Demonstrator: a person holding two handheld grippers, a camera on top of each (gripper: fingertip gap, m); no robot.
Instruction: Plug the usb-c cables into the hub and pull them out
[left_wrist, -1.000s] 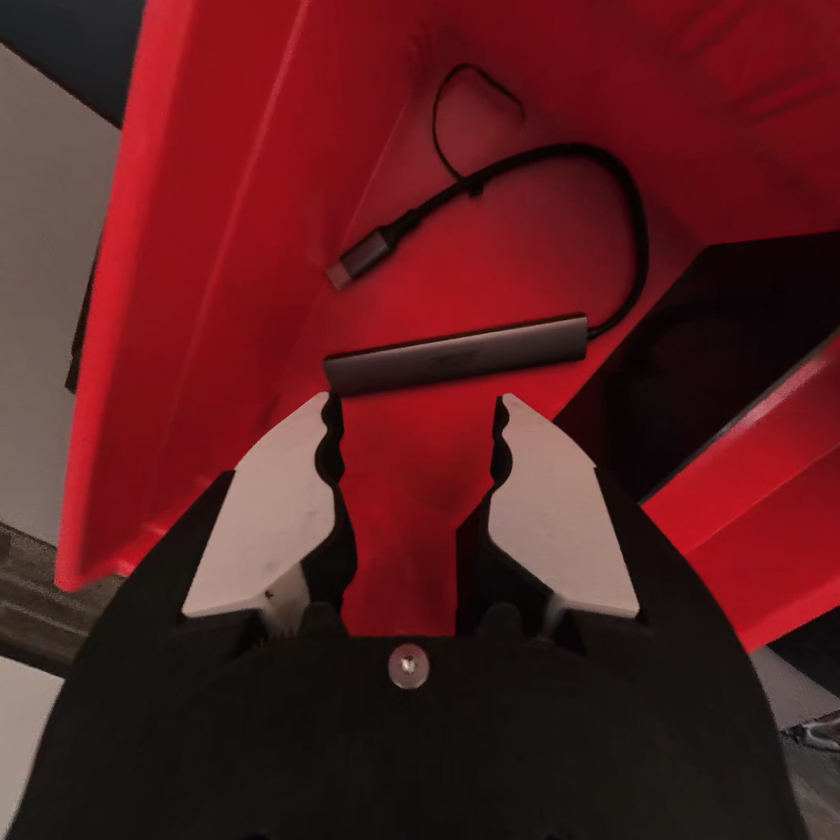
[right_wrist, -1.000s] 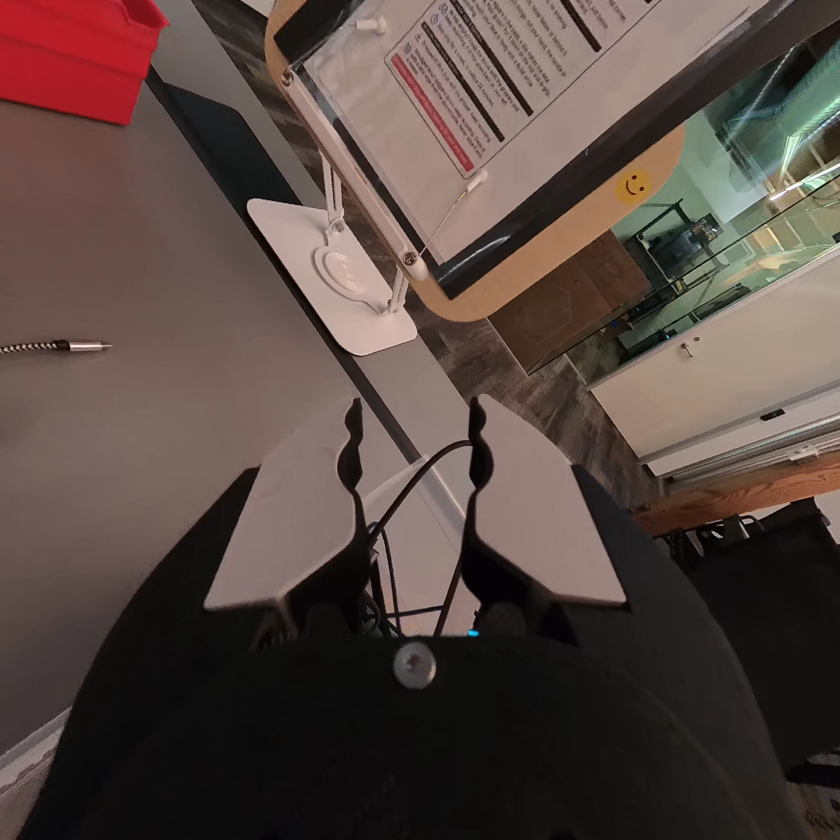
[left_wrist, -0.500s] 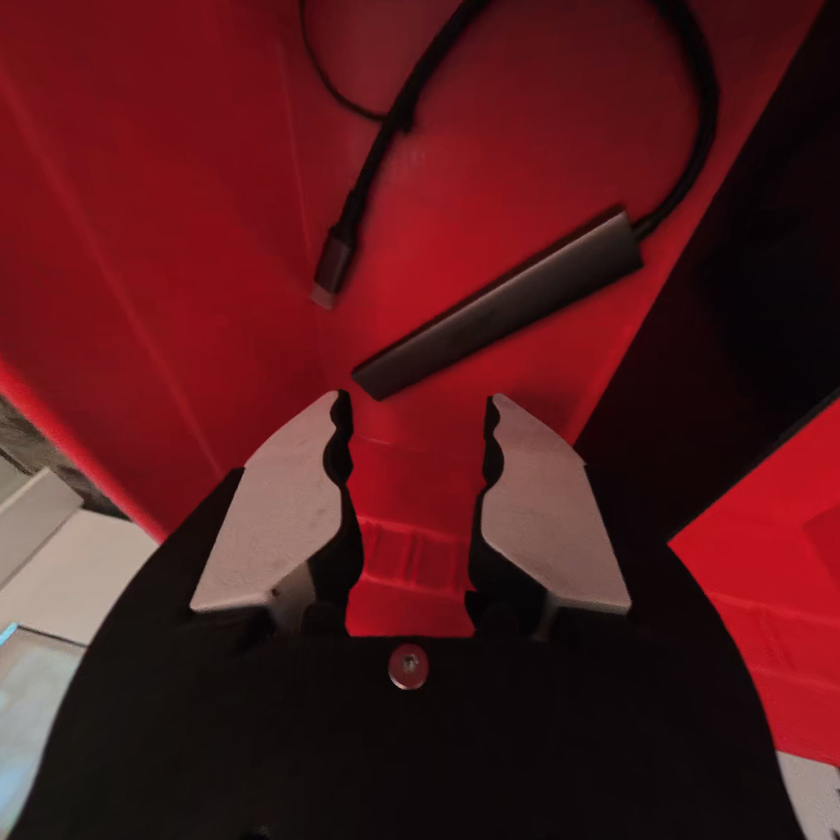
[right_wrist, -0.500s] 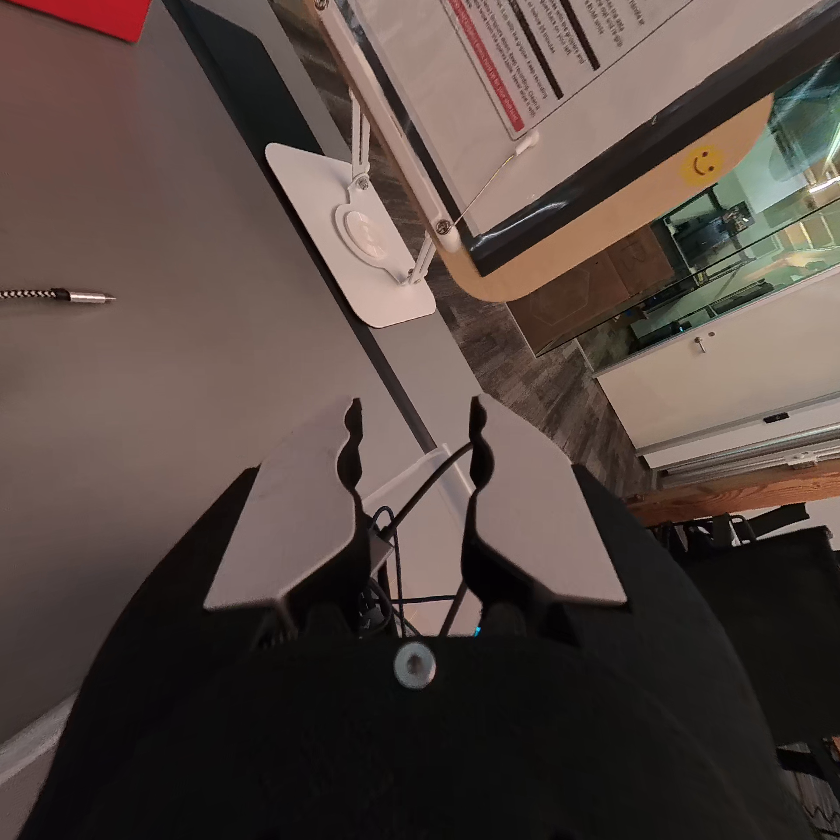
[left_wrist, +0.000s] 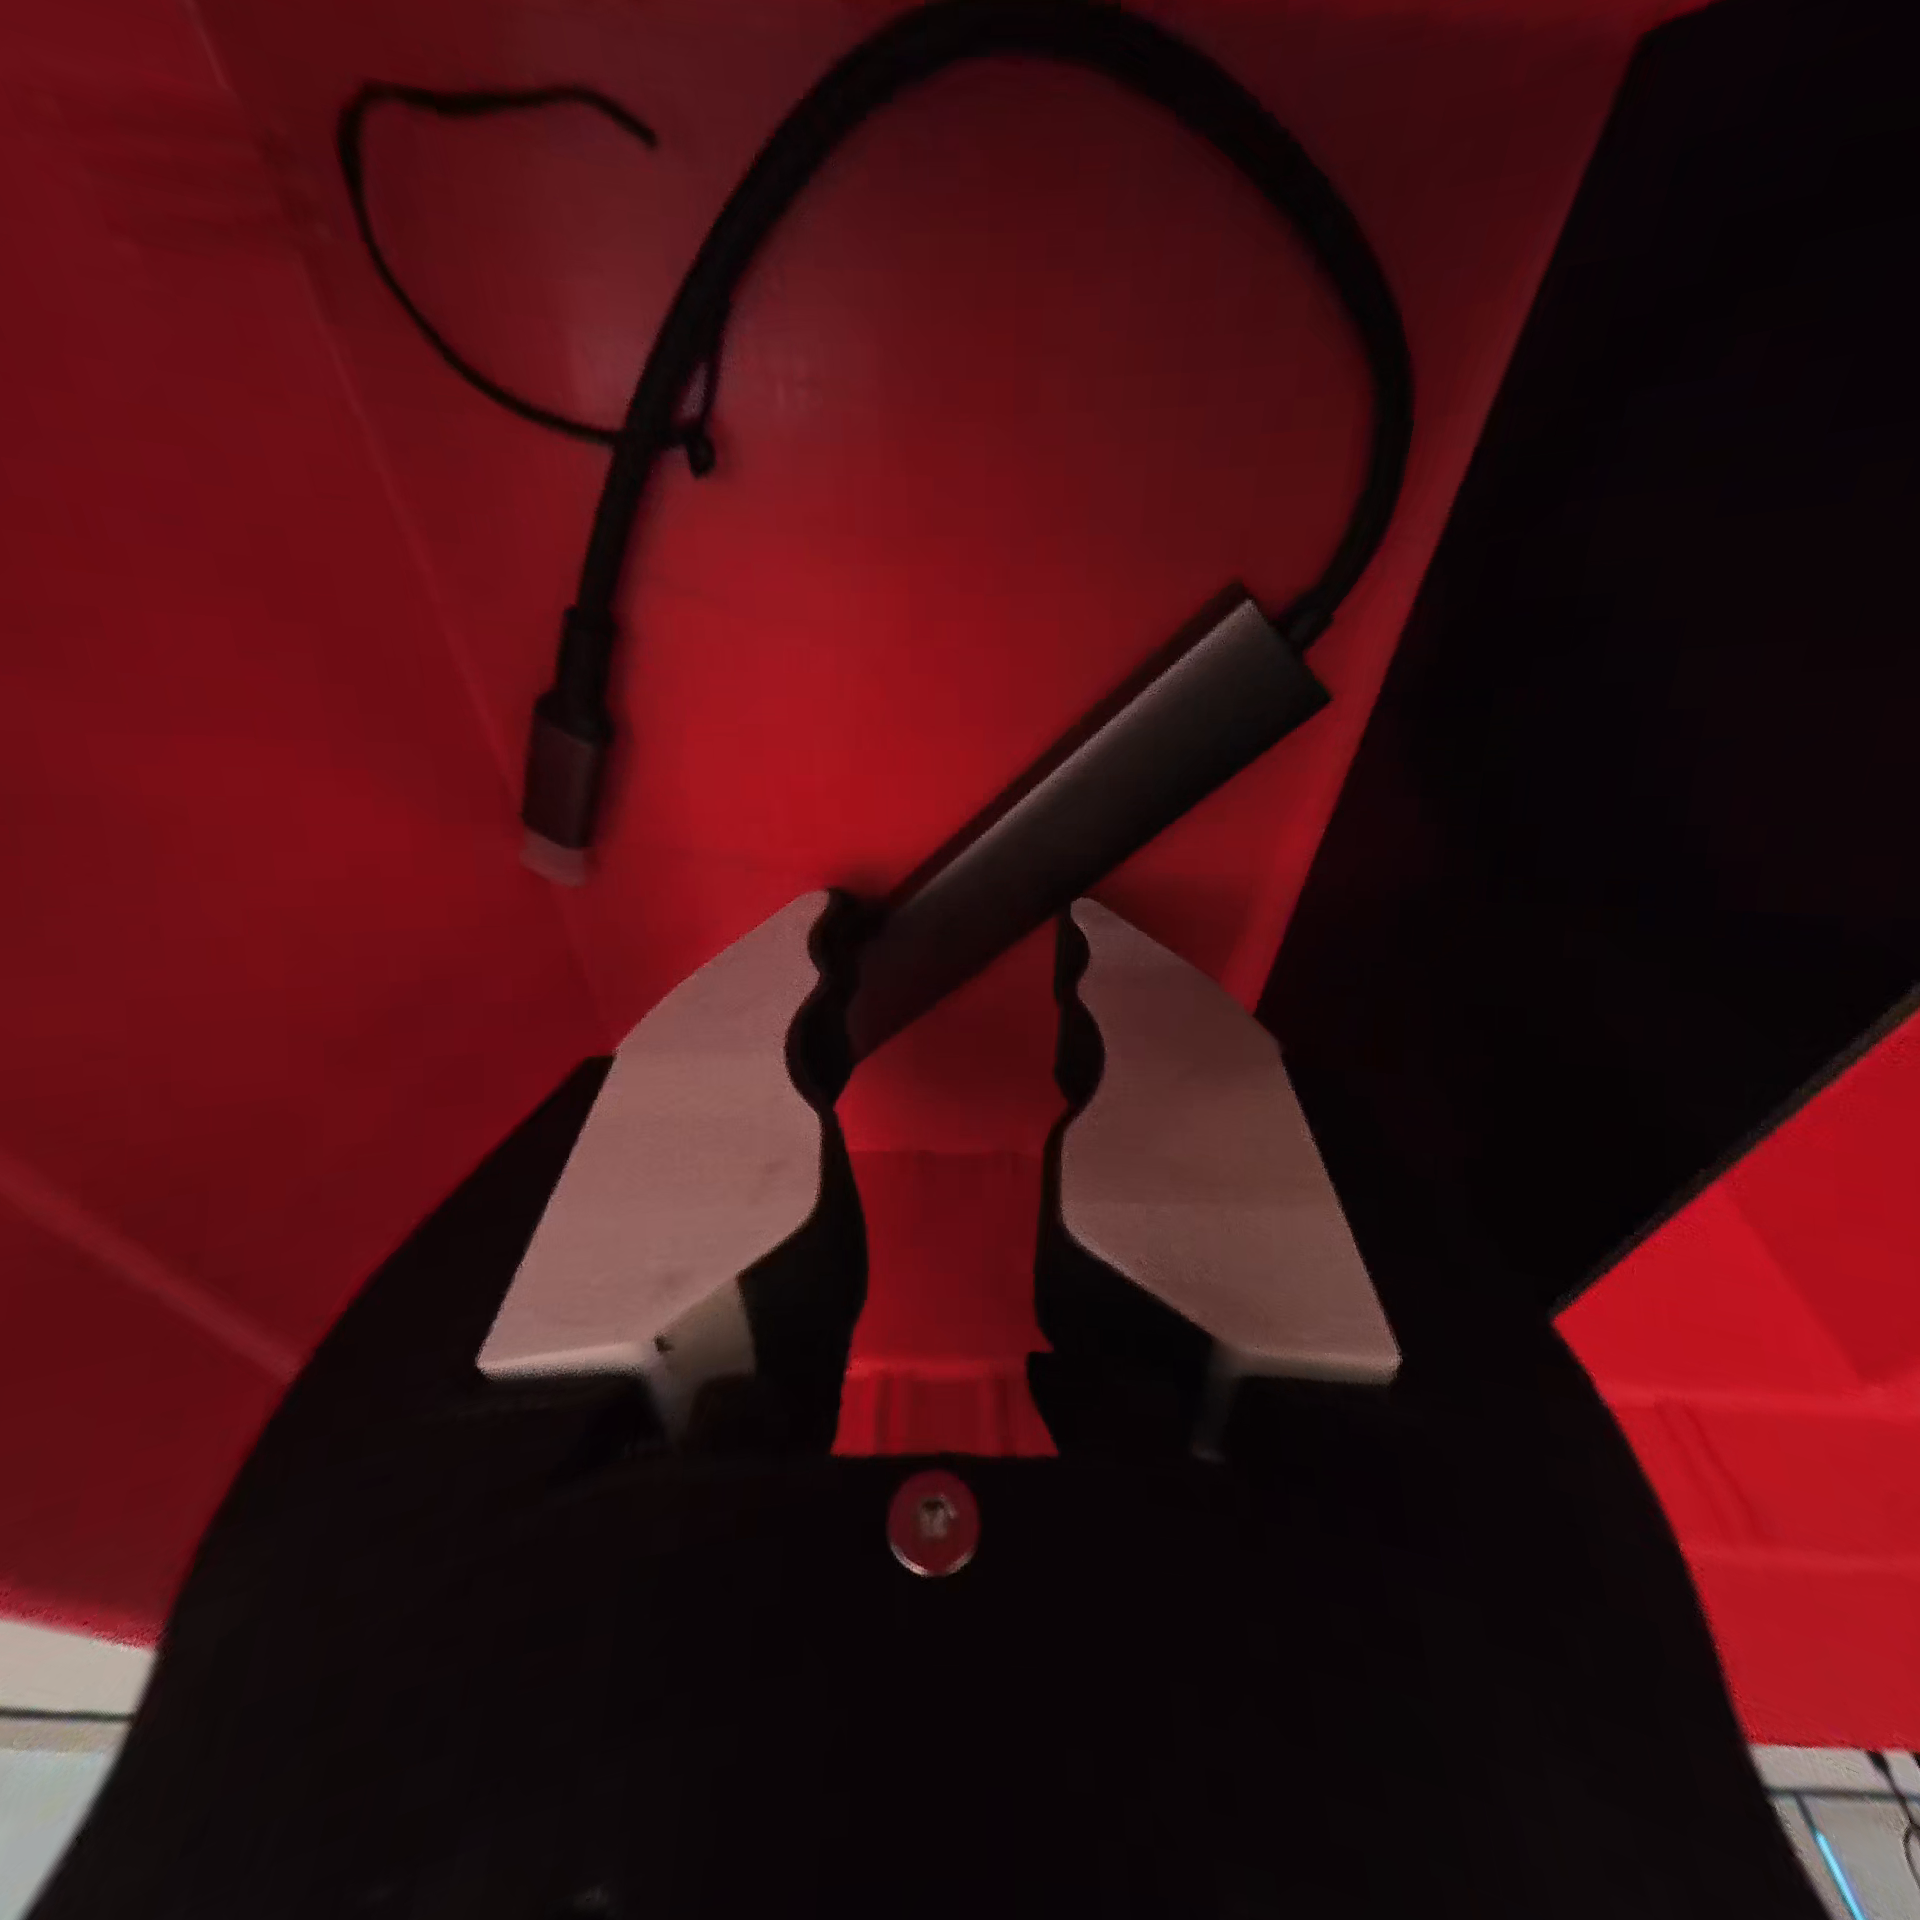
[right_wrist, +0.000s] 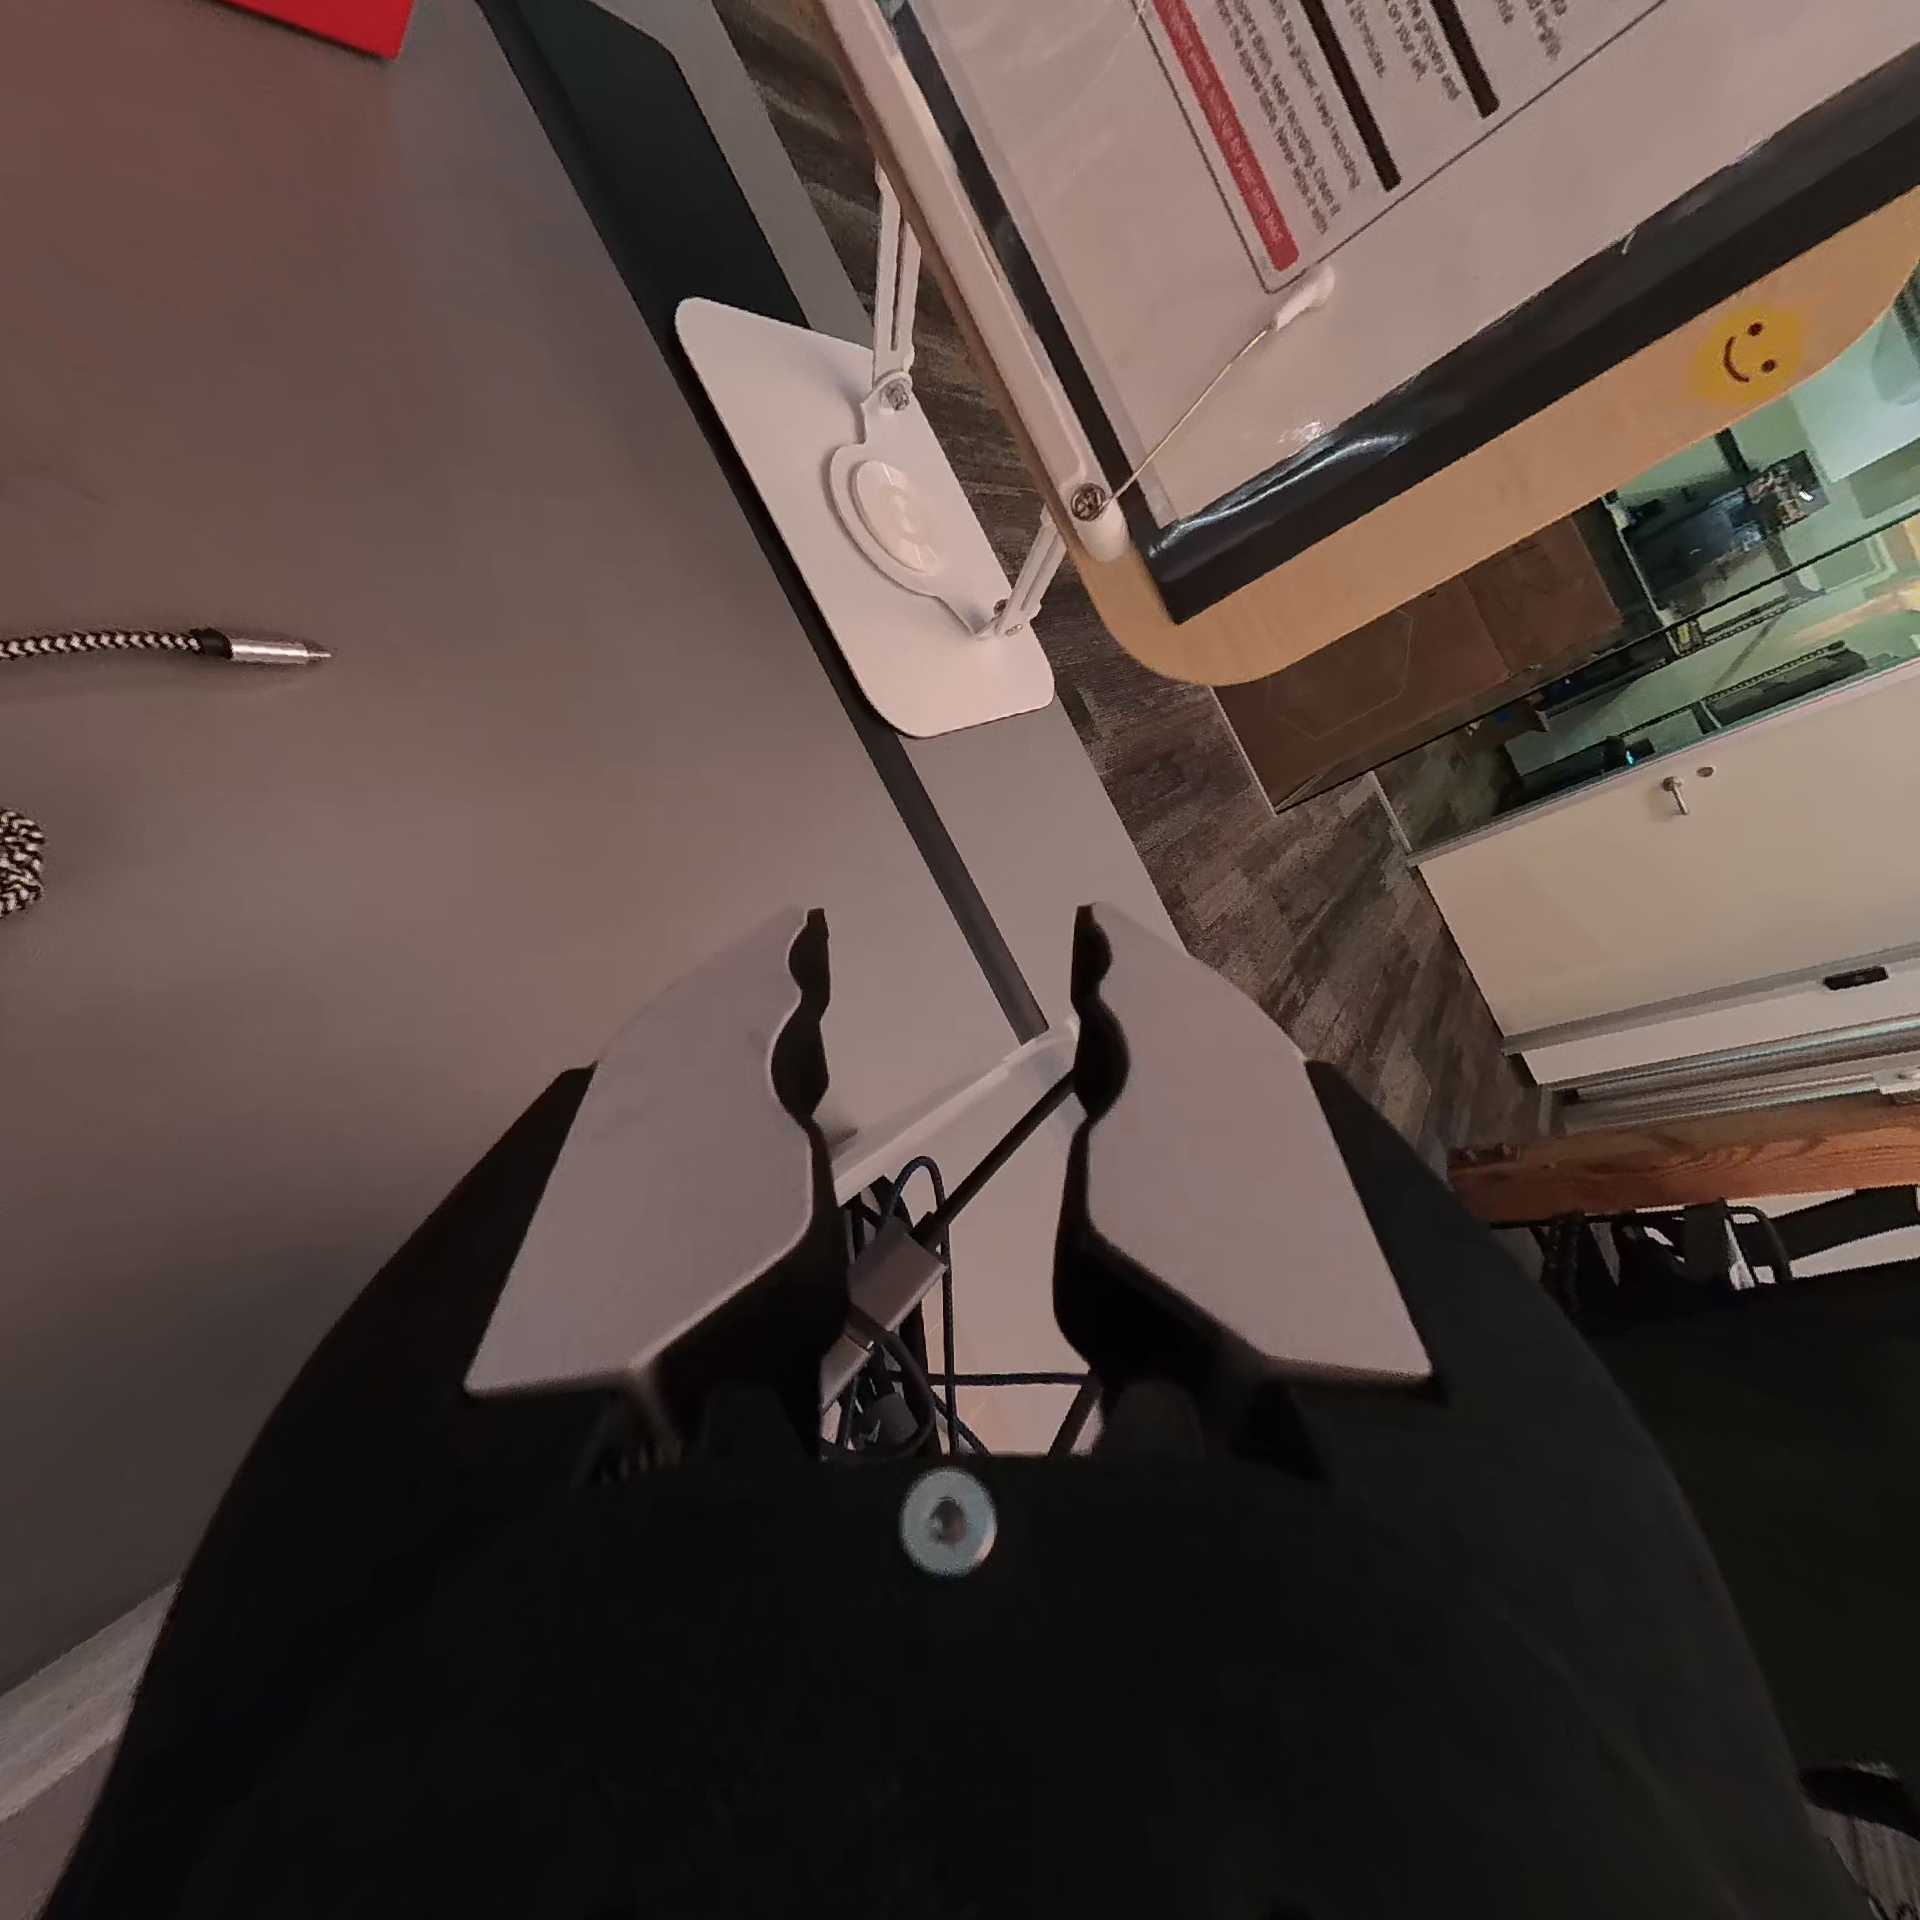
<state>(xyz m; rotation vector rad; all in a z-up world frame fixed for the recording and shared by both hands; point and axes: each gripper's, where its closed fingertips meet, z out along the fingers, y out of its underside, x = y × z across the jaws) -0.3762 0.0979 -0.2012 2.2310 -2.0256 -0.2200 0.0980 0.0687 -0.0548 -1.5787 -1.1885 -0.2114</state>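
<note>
The left tool (left_wrist: 945, 914) reaches into a red bin (left_wrist: 260, 623), its jaws spread apart and gripping nothing. The hub (left_wrist: 1101, 800) is a slim, dark grey metal bar lying slantwise on the bin floor, its near end sitting in the gap between the fingers, close against the left one; whether it touches cannot be told. From its far end a thick black braided lead (left_wrist: 1351, 260) arcs round and comes back down to a grey metal plug (left_wrist: 569, 779) with a pale tip, lying loose on the floor to the left of the hub. A thin black cord (left_wrist: 416, 301) is tied to that lead.

The right tool (right_wrist: 948, 920) is likewise released, hanging over the edge of a grey counter (right_wrist: 416, 416). A black-and-white braided usb-c cable (right_wrist: 156, 646) with a silver plug lies on the counter well to the left. A white stand base (right_wrist: 862, 520) sits near the counter's far edge.
</note>
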